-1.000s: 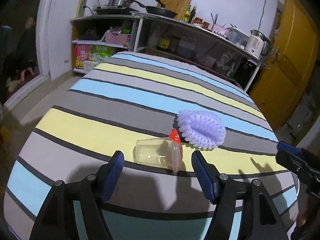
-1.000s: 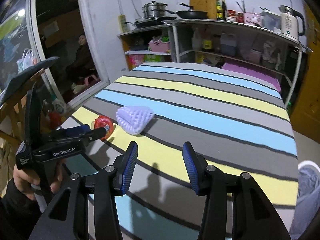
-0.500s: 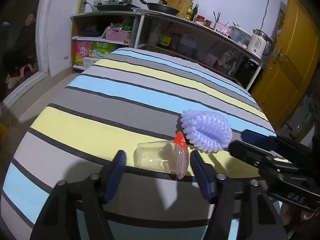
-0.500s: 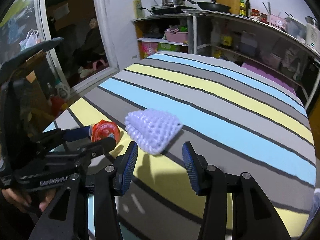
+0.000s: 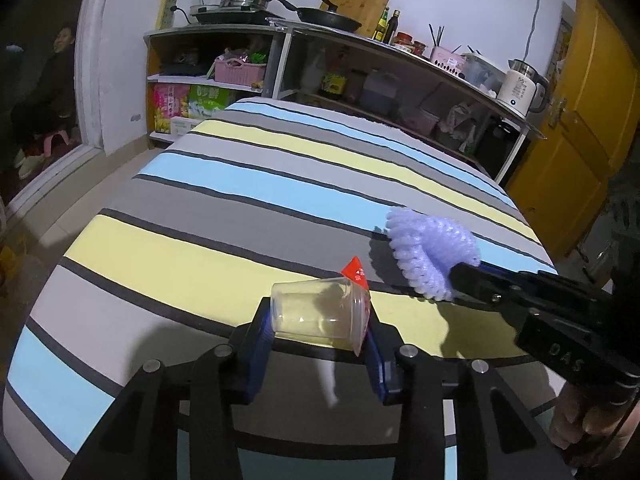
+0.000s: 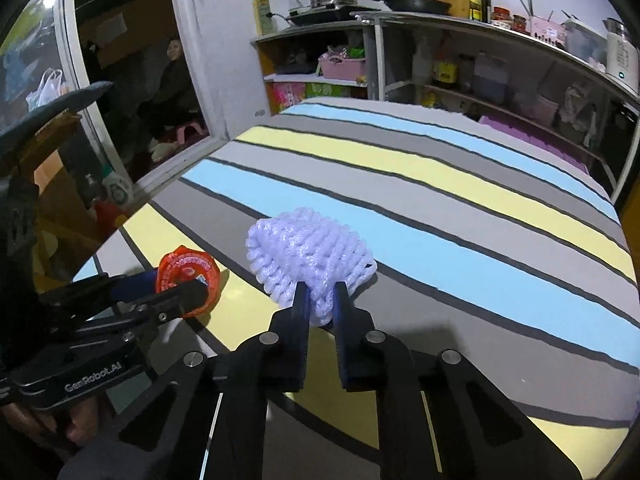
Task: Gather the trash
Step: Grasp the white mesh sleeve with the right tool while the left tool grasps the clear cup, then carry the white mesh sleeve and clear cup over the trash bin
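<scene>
A clear plastic cup (image 5: 316, 312) with a red foil lid (image 6: 188, 276) lies on its side near the front of the striped table (image 5: 240, 216). My left gripper (image 5: 317, 332) is closing on it, with one blue pad against the cup's base and the other against its rim. Just to the right, a purple foam fruit net (image 6: 308, 248) rests on the cloth. My right gripper (image 6: 321, 296) is closing too, its fingertips pinching the net's near end. In the left wrist view the net (image 5: 428, 248) shows with the right gripper (image 5: 460, 276) coming in from the right.
Metal shelves (image 5: 280, 60) stand behind the table, holding pots, a pan, bottles and a white kettle (image 5: 520, 92). A yellow door (image 5: 580, 140) is at the right. A person (image 6: 172, 76) sits in the doorway at the left. The table's rounded front edge is close below both grippers.
My right gripper moved forward to the foam net and its jaws closed on it. The left jaws narrowed from wide apart to touching the cup. The cup stayed where it lay.
</scene>
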`<state>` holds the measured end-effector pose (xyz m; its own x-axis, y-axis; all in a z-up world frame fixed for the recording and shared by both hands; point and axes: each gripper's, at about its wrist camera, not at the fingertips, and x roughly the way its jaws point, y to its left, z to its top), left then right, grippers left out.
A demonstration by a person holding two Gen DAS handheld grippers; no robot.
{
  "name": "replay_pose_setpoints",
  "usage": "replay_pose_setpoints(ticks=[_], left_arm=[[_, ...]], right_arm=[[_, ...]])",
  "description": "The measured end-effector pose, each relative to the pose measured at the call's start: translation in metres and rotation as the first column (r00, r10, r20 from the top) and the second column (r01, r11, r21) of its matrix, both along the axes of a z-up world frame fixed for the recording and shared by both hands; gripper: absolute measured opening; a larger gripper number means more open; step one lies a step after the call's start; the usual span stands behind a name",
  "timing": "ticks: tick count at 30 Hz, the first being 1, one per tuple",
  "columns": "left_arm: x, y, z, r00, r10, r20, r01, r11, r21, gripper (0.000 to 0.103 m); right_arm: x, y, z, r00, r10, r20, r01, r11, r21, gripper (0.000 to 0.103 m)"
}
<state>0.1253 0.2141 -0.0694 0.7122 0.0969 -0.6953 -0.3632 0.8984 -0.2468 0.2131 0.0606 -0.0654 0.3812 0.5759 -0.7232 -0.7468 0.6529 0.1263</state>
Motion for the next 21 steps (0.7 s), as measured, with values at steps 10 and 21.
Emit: replay_pose_setpoints(ticks=[10,21], left_arm=[[-0.011,-0.015,0.016,1.000,0.013,0.023,-0.013,1.000,0.027,0.040],[-0.020,-0.072,0.056,0.992,-0.083,0.092,0.076,0.994,0.078,0.040]], right_arm=[[-0.014,-0.051,0.025,0.996,-0.074,0.039,0.072,0.996,0.047,0.011],[-0.035,-0.124,0.049,0.978,-0.194,0.070,0.188,0.978,0.091,0.011]])
